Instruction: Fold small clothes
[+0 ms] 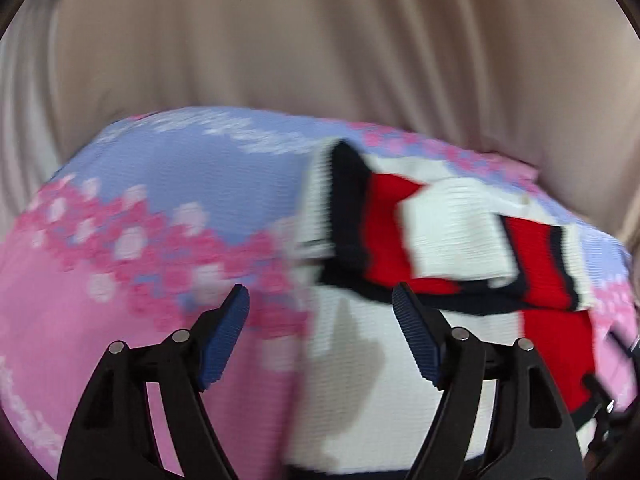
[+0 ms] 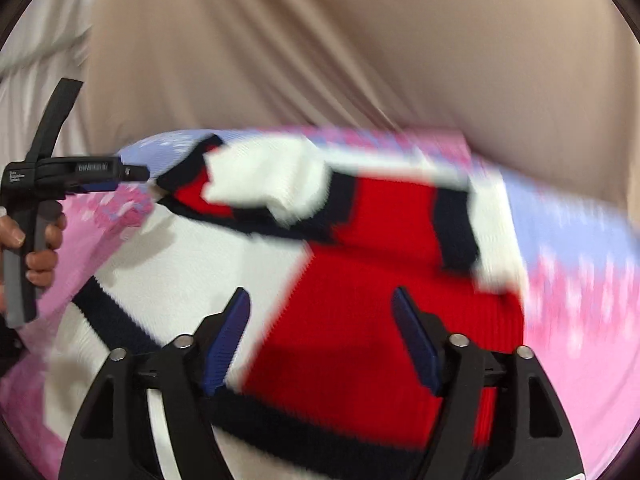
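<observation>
Knit sweater (image 2: 360, 280), sleeves folded in, on floral cloth (image 1: 120, 220); L claw (image 1: 320, 336) & R claw (image 2: 320, 336) wide, empty; grip hem corners evenly

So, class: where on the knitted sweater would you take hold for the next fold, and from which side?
Grip the folded-over sleeve's ribbed cuff: on the sweater it is a thin free edge lying on top. Come from the left in the left wrist view, over the bare pink-and-blue cloth, jaws straddling the edge. Both the left gripper and right gripper are open and empty.
</observation>
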`<control>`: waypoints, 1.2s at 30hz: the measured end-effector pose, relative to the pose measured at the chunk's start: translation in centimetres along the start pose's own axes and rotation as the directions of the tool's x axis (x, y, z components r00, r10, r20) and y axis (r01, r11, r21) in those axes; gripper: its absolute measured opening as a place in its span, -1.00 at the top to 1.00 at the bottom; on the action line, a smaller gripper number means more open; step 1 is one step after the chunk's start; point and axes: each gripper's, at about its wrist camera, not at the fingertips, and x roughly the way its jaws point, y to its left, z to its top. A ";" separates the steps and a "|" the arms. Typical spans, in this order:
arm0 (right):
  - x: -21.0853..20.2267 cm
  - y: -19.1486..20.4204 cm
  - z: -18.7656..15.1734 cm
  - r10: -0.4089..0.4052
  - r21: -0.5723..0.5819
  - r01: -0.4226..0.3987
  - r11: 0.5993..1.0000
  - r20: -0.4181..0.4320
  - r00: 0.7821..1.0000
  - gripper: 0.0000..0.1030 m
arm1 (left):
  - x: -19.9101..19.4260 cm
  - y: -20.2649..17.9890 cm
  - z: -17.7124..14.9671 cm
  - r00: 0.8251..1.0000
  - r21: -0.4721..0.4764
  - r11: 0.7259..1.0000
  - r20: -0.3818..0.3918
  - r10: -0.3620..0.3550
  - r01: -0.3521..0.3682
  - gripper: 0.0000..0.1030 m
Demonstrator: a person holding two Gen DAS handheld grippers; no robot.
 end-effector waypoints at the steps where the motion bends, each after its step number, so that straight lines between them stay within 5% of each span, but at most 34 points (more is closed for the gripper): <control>1: 1.0 1.5 1.0 -0.006 -0.075 0.007 0.997 0.015 1.000 -0.49 | 0.2 0.6 -0.2 1.000 -0.010 1.000 -0.010 0.023 -0.023 -0.39; 4: 6.7 6.7 3.8 -0.059 -0.327 0.056 0.943 0.000 0.998 -0.48 | 0.5 1.4 -1.0 0.998 -0.013 0.998 -0.019 0.063 -0.063 -0.39; 6: 9.5 8.2 4.7 -0.083 -0.387 0.069 0.920 -0.019 0.996 -0.48 | 0.6 1.4 -1.6 0.997 -0.003 0.998 -0.017 0.070 -0.070 -0.39; 10: 14.8 7.5 7.2 0.001 -0.265 -0.039 0.963 -0.141 0.990 -0.35 | 0.7 1.8 -2.0 0.999 -0.016 0.999 -0.013 0.043 -0.043 -0.41; 14: 17.8 4.4 7.5 0.151 -0.018 -0.160 0.987 -0.235 0.960 0.69 | 0.9 2.1 -1.6 1.000 -0.030 0.999 -0.017 0.018 -0.018 -0.42; 15: 17.3 3.4 7.6 0.178 0.038 -0.174 0.984 -0.226 0.958 0.76 | 0.9 2.0 -1.5 1.000 -0.027 0.999 -0.017 0.017 -0.018 -0.42; 18: 13.8 -3.0 6.8 0.273 0.317 -0.231 0.920 -0.093 0.957 0.77 | 0.7 1.5 -1.2 0.999 0.000 0.999 0.003 0.032 -0.032 -0.42; 20: 12.1 -9.2 3.9 0.285 0.549 -0.238 0.801 0.000 0.959 0.77 | 0.9 0.9 -1.0 0.999 0.029 0.999 0.007 0.040 -0.040 -0.42; 22: 12.0 -13.6 0.4 0.256 0.687 -0.190 0.702 0.006 0.967 0.71 | 2.0 -0.1 -0.7 0.999 0.051 0.998 -0.001 0.041 -0.040 -0.42; 25: 12.8 -16.5 -3.1 0.201 0.726 -0.061 0.685 -0.107 0.974 0.59 | 4.2 -1.4 -0.4 0.999 0.055 0.998 -0.053 -0.006 0.009 -0.47; 27: 12.5 -17.0 -4.4 0.256 0.759 -0.123 0.639 -0.060 0.965 0.40 | 5.6 -2.0 -0.3 0.993 0.029 0.998 -0.098 -0.060 0.063 -0.56; 29: 11.9 -17.1 -4.8 0.260 0.764 -0.159 0.625 -0.012 0.966 -0.45 | 6.7 -2.6 -0.4 0.989 0.003 0.997 -0.122 -0.078 0.079 -0.58; 32: 12.5 -17.6 -4.6 0.244 0.745 -0.133 0.654 -0.042 0.969 -0.50 | 7.8 -3.9 -0.3 0.991 0.043 0.998 -0.127 -0.043 0.049 -0.58; 33: 13.0 -17.7 -4.6 0.259 0.755 -0.137 0.641 -0.045 0.965 -0.50 | 8.0 -4.5 -0.4 0.992 0.068 0.997 -0.124 -0.013 0.021 -0.52; 35: 14.0 -17.7 -4.6 0.265 0.766 -0.130 0.629 -0.055 0.963 -0.31 | 8.3 -5.5 -0.5 0.993 0.120 0.993 -0.118 0.024 -0.010 -0.03; 36: 14.3 -17.7 -4.4 0.261 0.761 -0.122 0.638 -0.065 0.963 -0.05 | 8.6 -6.0 -0.4 0.991 0.142 0.989 -0.124 0.051 -0.034 0.46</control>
